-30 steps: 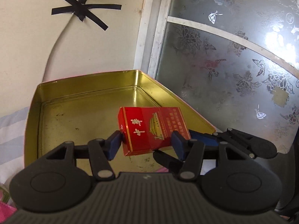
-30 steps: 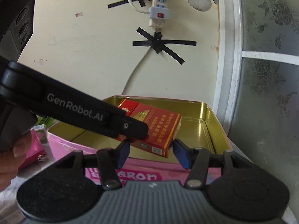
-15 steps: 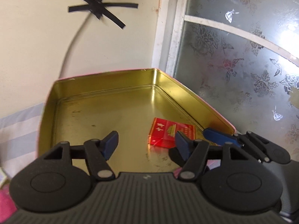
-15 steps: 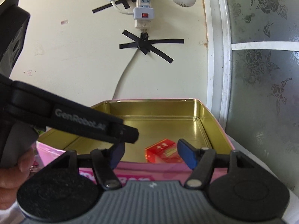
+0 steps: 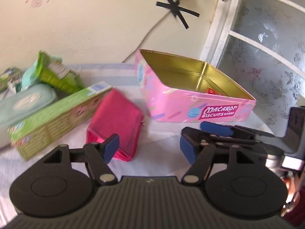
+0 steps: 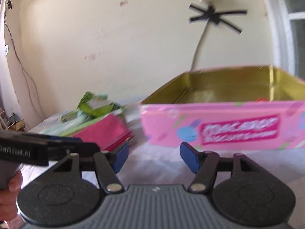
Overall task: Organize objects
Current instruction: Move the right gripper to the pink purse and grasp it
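Both grippers have pulled back from the tin, which a second ago filled each view with the red pack gripped over it. Now the red pack lies inside, near the tin's right front corner, only a sliver showing over the rim.

The left gripper stands released, nothing between its fingers; they opened further over the past second and have since held about steady. The right gripper is also empty, and its fingers have just been closing a little after letting go. From the left view, the right gripper sits low by the tin's front wall.

The left gripper points toward the pink pouch, lying just in front of its left finger, probably the next thing to go in. Beside it lie a long green box, a pale green case and green packets, waiting in a loose heap well left of the tin.

All rest on a pale cloth-covered table against a cream wall, with black tape crosses holding a cable and frosted floral glass to the right.
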Motion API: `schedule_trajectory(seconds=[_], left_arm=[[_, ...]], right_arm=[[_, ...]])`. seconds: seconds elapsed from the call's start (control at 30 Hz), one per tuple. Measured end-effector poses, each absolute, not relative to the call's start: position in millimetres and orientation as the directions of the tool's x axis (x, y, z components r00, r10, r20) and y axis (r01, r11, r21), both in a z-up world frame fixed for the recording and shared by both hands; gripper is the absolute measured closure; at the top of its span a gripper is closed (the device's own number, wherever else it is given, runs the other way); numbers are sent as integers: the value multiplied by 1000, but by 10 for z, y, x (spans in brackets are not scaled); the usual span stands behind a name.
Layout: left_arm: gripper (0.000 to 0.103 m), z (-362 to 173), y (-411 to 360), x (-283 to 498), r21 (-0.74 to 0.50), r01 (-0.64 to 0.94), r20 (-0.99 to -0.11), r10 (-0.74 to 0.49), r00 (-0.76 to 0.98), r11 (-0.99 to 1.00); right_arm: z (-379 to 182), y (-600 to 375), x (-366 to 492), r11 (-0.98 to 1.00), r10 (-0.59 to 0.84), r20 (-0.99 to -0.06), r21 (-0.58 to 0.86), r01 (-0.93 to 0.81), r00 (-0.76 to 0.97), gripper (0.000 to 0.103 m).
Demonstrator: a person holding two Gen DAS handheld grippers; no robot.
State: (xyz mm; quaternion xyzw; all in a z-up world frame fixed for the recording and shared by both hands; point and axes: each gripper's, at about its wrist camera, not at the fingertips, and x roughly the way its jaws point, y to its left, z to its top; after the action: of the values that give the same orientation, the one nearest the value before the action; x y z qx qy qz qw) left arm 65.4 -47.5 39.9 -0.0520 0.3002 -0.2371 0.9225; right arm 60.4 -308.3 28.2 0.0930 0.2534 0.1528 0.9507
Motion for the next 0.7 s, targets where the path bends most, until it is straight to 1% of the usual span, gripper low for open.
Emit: schedule_trajectory(seconds=[0.1, 0.17, 0.23, 0.27, 0.3, 0.33, 0.37, 0.47, 0.53, 0.63, 0.7], left_arm=[[32, 396, -363, 724, -271, 353, -538, -445, 716, 895], [32, 362, -266, 796, -286, 289, -559, -404, 724, 914], [32, 274, -147, 840, -286, 221, -591, -353, 725, 932], [32, 234, -76, 886, -309, 189, -605, -346, 717, 932], [32, 191, 15, 907, -356, 168, -611, -365, 703, 919], [32, 172, 86, 928, -399, 162, -606, -392, 692, 902], [32, 176, 123, 918, -415, 161, -599, -402, 693, 895], [32, 225, 130, 837, -393, 183, -578, -397, 713, 901], [32, 234, 158, 810, -408, 191, -567, -412, 713, 893], [32, 221, 205, 804, -431, 183, -564, -423, 709, 883], [32, 194, 228, 780, -445, 184, -566, -434, 701, 877]], right_arm=[[268, -2887, 785, 921, 377, -509, 296, -254, 773, 48], [281, -2756, 854, 926, 368, -529, 280, -252, 764, 53], [345, -2651, 898, 924, 378, -519, 267, -275, 767, 53], [380, -2600, 921, 918, 394, -509, 269, -293, 765, 53], [420, -2555, 955, 913, 405, -501, 270, -307, 765, 53], [458, -2508, 987, 910, 412, -492, 268, -317, 767, 53], [491, -2456, 1034, 909, 415, -483, 262, -324, 771, 53], [539, -2281, 1246, 903, 430, -478, 249, -351, 766, 52], [540, -2151, 1388, 902, 432, -486, 230, -365, 760, 52], [506, -1967, 1537, 911, 408, -496, 165, -378, 766, 49], [473, -1890, 1559, 915, 395, -506, 135, -381, 767, 45]])
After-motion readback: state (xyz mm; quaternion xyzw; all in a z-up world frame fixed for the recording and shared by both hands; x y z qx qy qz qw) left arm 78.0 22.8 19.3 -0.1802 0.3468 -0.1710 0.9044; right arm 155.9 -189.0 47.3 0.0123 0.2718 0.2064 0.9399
